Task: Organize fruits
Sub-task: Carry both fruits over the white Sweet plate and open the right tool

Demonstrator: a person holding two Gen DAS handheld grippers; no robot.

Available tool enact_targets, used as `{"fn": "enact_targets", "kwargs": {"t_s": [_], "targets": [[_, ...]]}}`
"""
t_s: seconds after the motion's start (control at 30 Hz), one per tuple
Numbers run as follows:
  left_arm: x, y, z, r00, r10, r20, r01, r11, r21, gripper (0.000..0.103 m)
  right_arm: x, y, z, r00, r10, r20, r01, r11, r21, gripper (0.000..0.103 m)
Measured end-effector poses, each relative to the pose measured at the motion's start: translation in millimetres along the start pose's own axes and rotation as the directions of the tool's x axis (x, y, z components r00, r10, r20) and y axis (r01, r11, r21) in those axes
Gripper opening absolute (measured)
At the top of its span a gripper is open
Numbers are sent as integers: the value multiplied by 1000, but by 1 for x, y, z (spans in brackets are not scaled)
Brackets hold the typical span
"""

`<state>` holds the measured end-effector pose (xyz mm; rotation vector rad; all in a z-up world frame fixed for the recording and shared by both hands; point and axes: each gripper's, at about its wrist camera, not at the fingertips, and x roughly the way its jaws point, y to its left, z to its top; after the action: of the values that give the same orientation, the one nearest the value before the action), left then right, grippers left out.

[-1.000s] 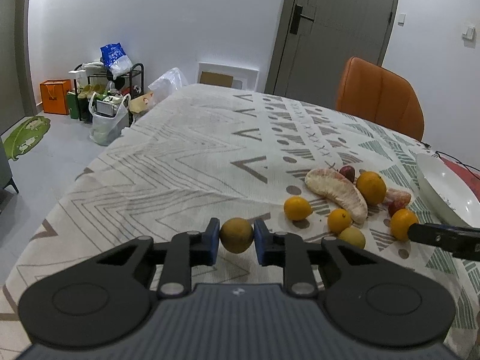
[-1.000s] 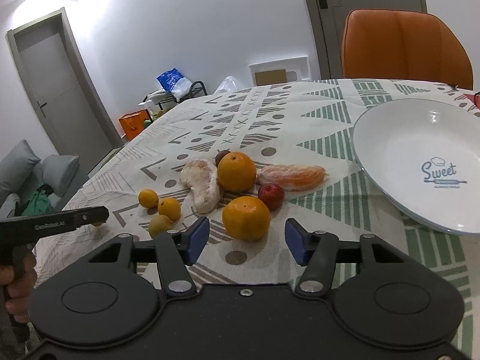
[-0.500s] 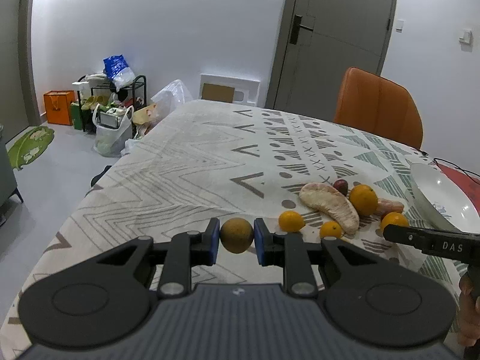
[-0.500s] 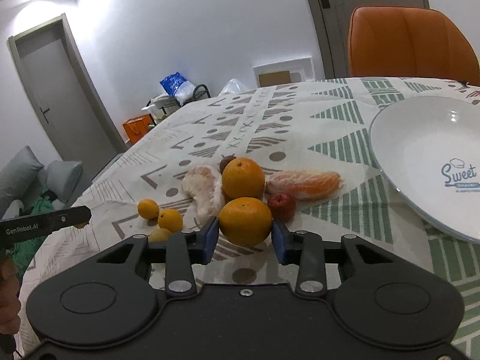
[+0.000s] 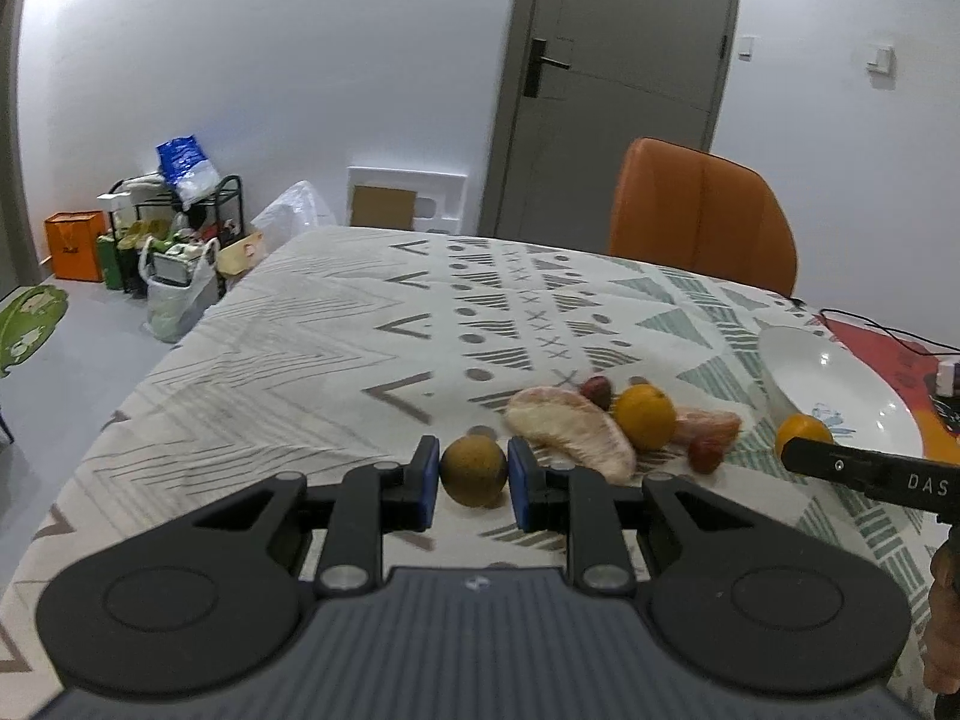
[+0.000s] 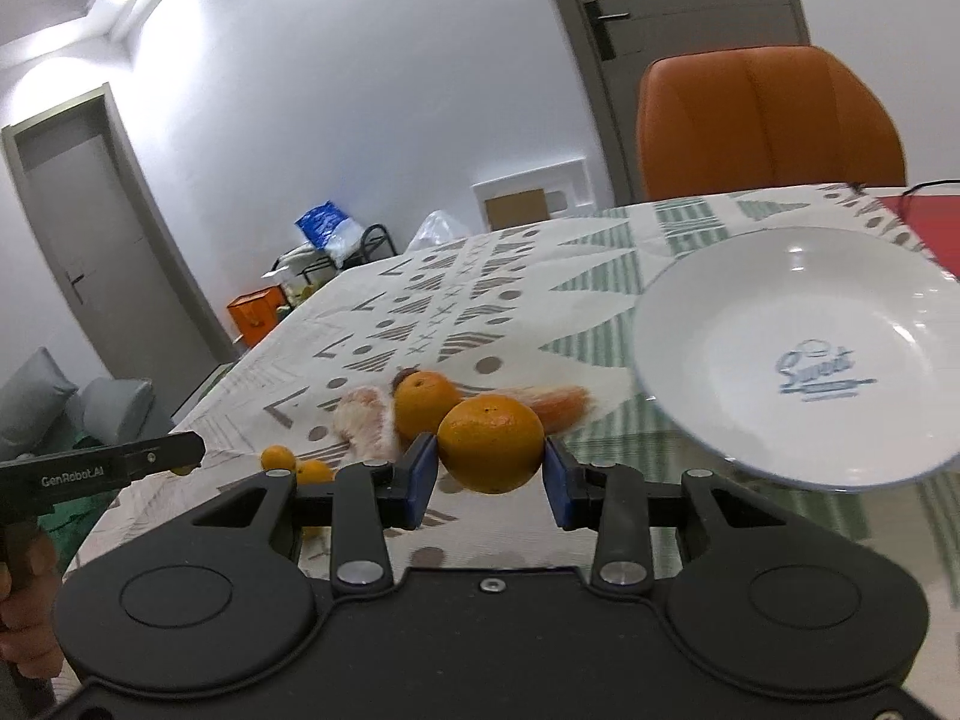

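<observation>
— Orange peel fills our right gripper [image 6: 489,489]: the large orange [image 6: 491,443] sits pinched between its blue pads, the white plate [image 6: 678,324] just right of it.

— And our left gripper [image 5: 473,487]?

— Clamped narrow on a small brown-green fruit [image 5: 473,469]; the remaining fruit pile [image 5: 600,435] lies beyond it, rightward, on the patterned tablecloth [image 5: 300,360].

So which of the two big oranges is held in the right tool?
The nearer orange, clamped between the right tool pads; the other orange lies on the tablecloth behind.
</observation>
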<state>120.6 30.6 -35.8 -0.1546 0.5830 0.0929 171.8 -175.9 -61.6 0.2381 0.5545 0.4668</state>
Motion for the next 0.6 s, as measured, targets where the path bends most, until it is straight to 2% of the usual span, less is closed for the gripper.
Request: {"fn": "enact_targets", "kwargs": {"t_s": [0.6], "targets": [[24, -65, 3, 992, -127, -14, 127, 989, 73, 23, -46, -53, -2, 987, -145, 68, 142, 988, 54, 36]]}}
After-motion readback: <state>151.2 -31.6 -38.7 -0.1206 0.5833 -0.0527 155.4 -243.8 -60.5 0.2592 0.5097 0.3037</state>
